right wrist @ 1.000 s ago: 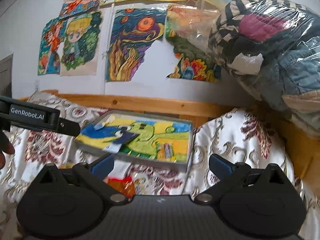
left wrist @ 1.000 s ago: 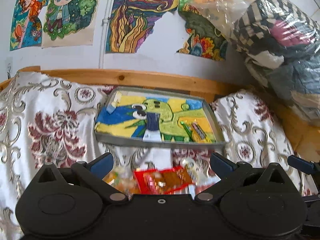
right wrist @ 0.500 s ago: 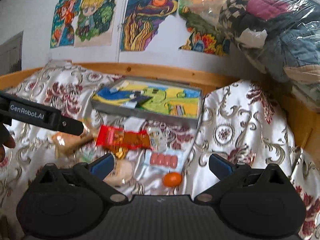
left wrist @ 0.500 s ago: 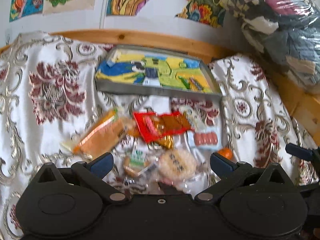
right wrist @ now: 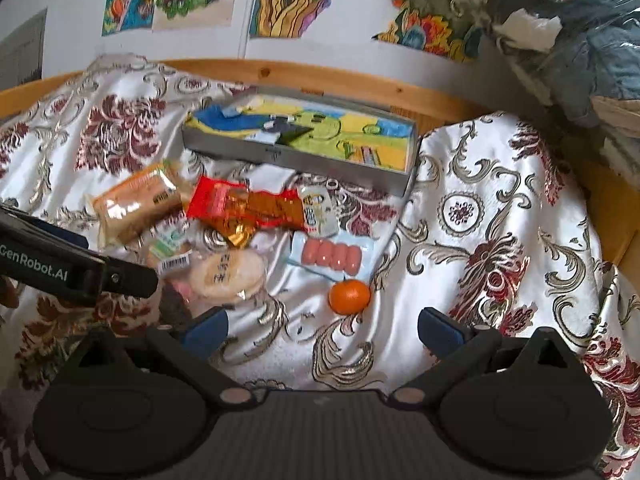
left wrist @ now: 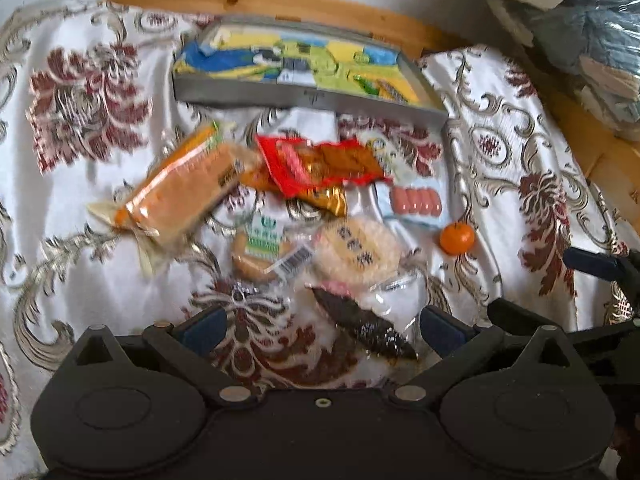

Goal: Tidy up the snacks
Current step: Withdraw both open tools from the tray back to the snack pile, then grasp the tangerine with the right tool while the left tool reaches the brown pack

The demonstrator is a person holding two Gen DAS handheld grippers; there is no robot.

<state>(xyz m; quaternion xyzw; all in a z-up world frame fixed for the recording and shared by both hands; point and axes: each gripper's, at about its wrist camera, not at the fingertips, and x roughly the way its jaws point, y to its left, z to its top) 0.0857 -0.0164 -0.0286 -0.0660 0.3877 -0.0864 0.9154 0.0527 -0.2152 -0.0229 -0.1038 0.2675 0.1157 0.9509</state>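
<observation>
A pile of snacks lies on a floral cloth in front of a grey tray (left wrist: 308,100) with a cartoon-printed bottom. In the pile are an orange bread packet (left wrist: 180,188), a red packet (left wrist: 320,164), a sausage pack (left wrist: 416,202), a round rice cracker (left wrist: 356,252) and a tangerine (left wrist: 457,237). My left gripper (left wrist: 322,326) is open, low over the pile's near edge, with a dark wrapped snack (left wrist: 360,324) lying between its fingers. My right gripper (right wrist: 322,330) is open just short of the tangerine (right wrist: 349,296), holding nothing. The tray (right wrist: 296,158) sits beyond the sausage pack (right wrist: 331,255).
A wooden rail (right wrist: 360,80) runs behind the tray below a wall of drawings. Plastic-wrapped bundled clothes (right wrist: 568,32) are stacked at the right. The left gripper's body (right wrist: 80,268) crosses the left of the right wrist view. Bare cloth (right wrist: 500,220) lies right of the pile.
Both grippers have tipped down and come closer to the cloth. The snack pile has come fully into view and the wall has slid out of the top. Both stay open.
</observation>
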